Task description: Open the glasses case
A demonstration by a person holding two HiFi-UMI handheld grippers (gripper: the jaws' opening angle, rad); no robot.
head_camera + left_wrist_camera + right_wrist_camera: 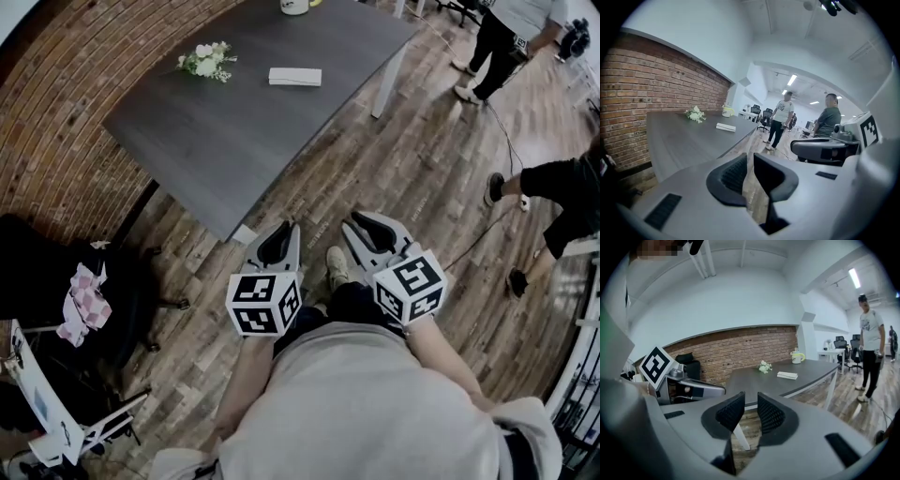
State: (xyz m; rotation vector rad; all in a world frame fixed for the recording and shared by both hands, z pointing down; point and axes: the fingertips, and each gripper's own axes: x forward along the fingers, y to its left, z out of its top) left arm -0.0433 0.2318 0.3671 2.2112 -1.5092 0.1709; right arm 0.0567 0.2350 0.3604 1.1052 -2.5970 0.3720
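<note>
We hold both tools low over the wooden floor (412, 169), side by side, short of the table. The left tongs (284, 228) stand only a sliver apart with nothing between them, and bare floor shows through the gap. The right tongs (360, 221) are released wider and are likewise empty. Just ahead of both is the near corner of the dark table (234, 141). Well beyond the tongs, far up that table and apart from everything else, lies the glasses case (295, 77), a flat pale box. To its left, as seen from the tongs, rests a small bunch of white flowers (206, 61), and farther still a mug (294, 6). Past the table's right end a person (511, 37) stands on the floor.
</note>
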